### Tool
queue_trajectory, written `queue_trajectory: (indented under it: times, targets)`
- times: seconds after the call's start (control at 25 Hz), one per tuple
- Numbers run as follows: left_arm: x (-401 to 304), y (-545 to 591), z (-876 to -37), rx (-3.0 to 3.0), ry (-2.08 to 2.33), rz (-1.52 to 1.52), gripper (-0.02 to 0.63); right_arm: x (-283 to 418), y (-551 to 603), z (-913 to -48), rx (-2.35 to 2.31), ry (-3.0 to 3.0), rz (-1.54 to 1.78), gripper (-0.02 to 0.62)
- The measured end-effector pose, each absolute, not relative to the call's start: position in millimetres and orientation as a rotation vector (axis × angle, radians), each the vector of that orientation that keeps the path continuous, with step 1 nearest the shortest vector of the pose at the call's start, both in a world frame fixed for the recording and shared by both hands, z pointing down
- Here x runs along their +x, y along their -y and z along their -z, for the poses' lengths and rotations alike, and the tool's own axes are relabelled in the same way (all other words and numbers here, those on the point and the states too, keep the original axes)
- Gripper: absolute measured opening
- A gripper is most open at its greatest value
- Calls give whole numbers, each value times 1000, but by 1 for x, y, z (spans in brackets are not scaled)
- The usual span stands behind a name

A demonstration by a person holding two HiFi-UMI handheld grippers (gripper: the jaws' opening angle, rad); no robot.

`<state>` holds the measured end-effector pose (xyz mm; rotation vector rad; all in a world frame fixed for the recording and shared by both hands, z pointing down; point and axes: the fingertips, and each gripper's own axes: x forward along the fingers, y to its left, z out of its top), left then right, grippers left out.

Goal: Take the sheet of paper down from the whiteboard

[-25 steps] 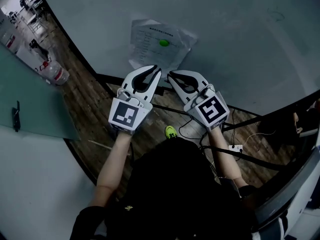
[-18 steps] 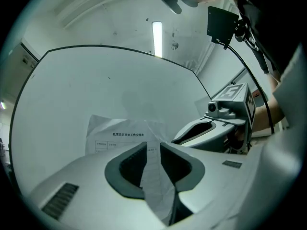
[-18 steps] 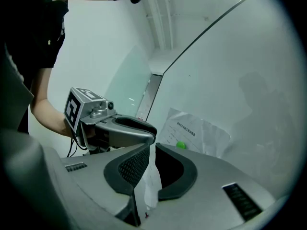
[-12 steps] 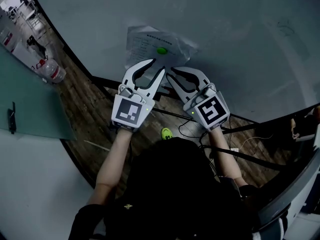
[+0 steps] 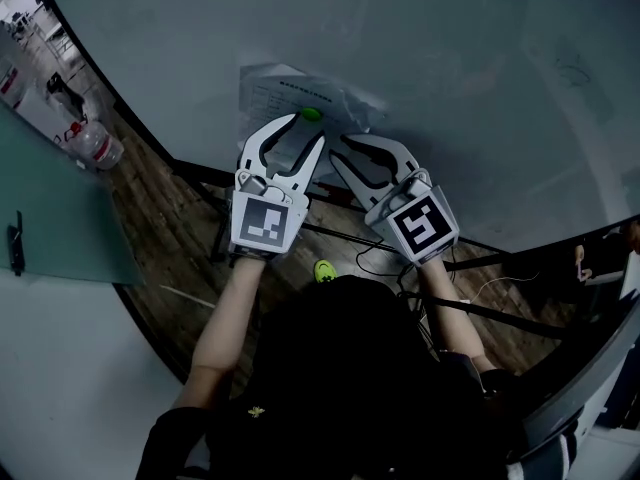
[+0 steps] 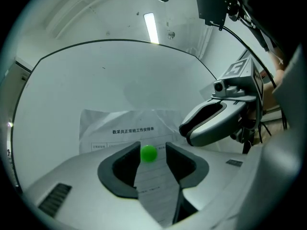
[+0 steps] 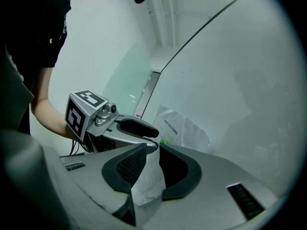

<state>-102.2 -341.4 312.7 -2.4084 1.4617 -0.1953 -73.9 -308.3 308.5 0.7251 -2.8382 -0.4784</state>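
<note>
A creased printed sheet of paper [image 5: 290, 93] hangs on the whiteboard [image 5: 480, 78], pinned by a round green magnet [image 5: 311, 114]. My left gripper [image 5: 300, 130] points at the board with its jaws opening. The magnet [image 6: 148, 153] sits in the gap between its pads [image 6: 125, 163], which stand clear of it. Just to its right, my right gripper [image 5: 365, 150] is also opening. The sheet's lower part [image 7: 148, 181] hangs between its pads [image 7: 132, 164], which do not press on it. The left gripper [image 7: 110, 123] shows beside it in the right gripper view.
The whiteboard's dark lower frame [image 5: 200, 168] runs just under the grippers. Below it is a wooden floor with black cables [image 5: 480, 308], a plastic bottle [image 5: 95, 146] at the left and a green shoe [image 5: 323, 269]. A pale green panel [image 5: 50, 208] stands at the left.
Both grippers have moved closer to the board and their jaws have spread apart. The left jaws now straddle the green magnet; the right jaws have come around the sheet's lower part.
</note>
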Motion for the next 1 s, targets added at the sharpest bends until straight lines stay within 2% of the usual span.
queue_trajectory:
  times: [0.4,1.0]
  targets:
    - [-104,355,-317,-2348,-1525,214,209,-74,314,-307,710,2804,501,97]
    - [-100,363,-327,-2318,-1551,233,209,-69,321,-308,729,2791,491,100]
